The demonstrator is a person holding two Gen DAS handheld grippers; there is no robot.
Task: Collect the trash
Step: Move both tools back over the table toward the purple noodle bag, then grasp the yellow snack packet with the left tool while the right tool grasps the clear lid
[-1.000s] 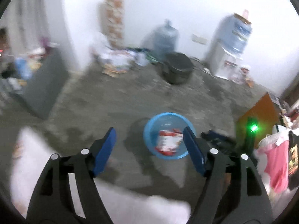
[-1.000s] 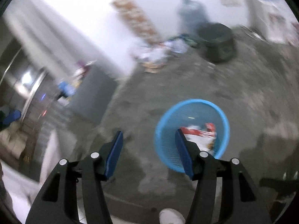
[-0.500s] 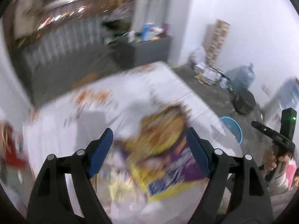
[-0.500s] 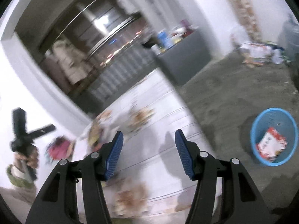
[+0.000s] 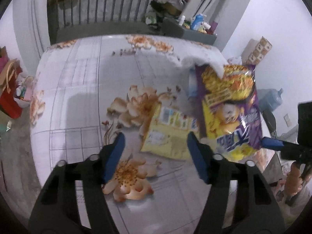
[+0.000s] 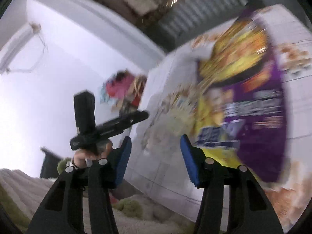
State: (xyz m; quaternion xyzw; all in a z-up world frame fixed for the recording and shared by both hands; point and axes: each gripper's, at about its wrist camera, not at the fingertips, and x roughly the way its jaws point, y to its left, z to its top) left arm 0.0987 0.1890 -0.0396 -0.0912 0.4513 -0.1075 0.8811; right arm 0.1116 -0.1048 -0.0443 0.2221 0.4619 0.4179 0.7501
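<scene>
A purple and yellow snack bag (image 5: 232, 107) lies on the white flowered table (image 5: 78, 89), overlapping a yellow wrapper (image 5: 167, 132) and some white tissue (image 5: 202, 62). My left gripper (image 5: 156, 154) is open and empty, hovering just short of the yellow wrapper. In the right wrist view the snack bag (image 6: 243, 105) is blurred and close. My right gripper (image 6: 156, 159) is open and empty at the bag's near left edge. It also shows in the left wrist view (image 5: 273, 143) at the bag's right. The left gripper shows in the right wrist view (image 6: 109, 124).
A red gift bag (image 5: 9, 89) stands left of the table. A grey cabinet with bottles (image 5: 189, 31) stands beyond the table, near a metal railing (image 5: 101, 5). A water jug (image 5: 273, 99) stands on the floor at right. Beige and green fabric (image 6: 126, 204) lies below the table edge.
Both grippers swung from the blue basket on the floor up to the table. The left now hovers lower over the wrappers. The right has come close to the purple bag.
</scene>
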